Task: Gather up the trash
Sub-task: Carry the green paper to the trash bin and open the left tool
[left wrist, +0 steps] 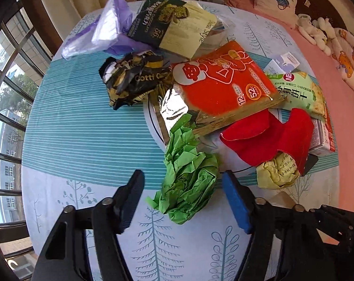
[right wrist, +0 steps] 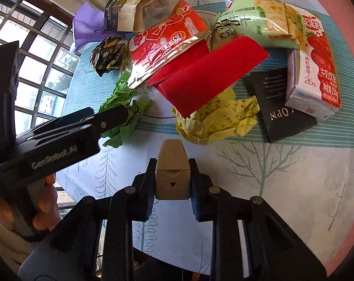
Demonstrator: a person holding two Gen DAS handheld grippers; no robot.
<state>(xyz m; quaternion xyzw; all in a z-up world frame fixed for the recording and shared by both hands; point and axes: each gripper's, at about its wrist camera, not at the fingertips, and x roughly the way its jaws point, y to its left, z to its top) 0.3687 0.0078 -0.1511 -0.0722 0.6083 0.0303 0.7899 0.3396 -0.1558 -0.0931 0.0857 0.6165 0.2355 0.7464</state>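
Green paper wad [left wrist: 188, 175] lies on tablecloth [left wrist: 83, 128] between fingers of left gripper [left wrist: 184, 196], jaws apart, right pad just beside it; right gripper [right wrist: 172, 187] clamped on tan block [right wrist: 172, 171].

A crumpled green tissue-paper wad [left wrist: 188, 175] lies on a pale tablecloth [left wrist: 87, 140] printed with teal stripes and line-drawn trees. Beside it: a folded red felt piece [right wrist: 200, 79], a yellow crumpled printed sheet [right wrist: 219, 119], a glossy red foil pouch [left wrist: 223, 82], and a black-and-gold crushed wrapper [left wrist: 132, 79].
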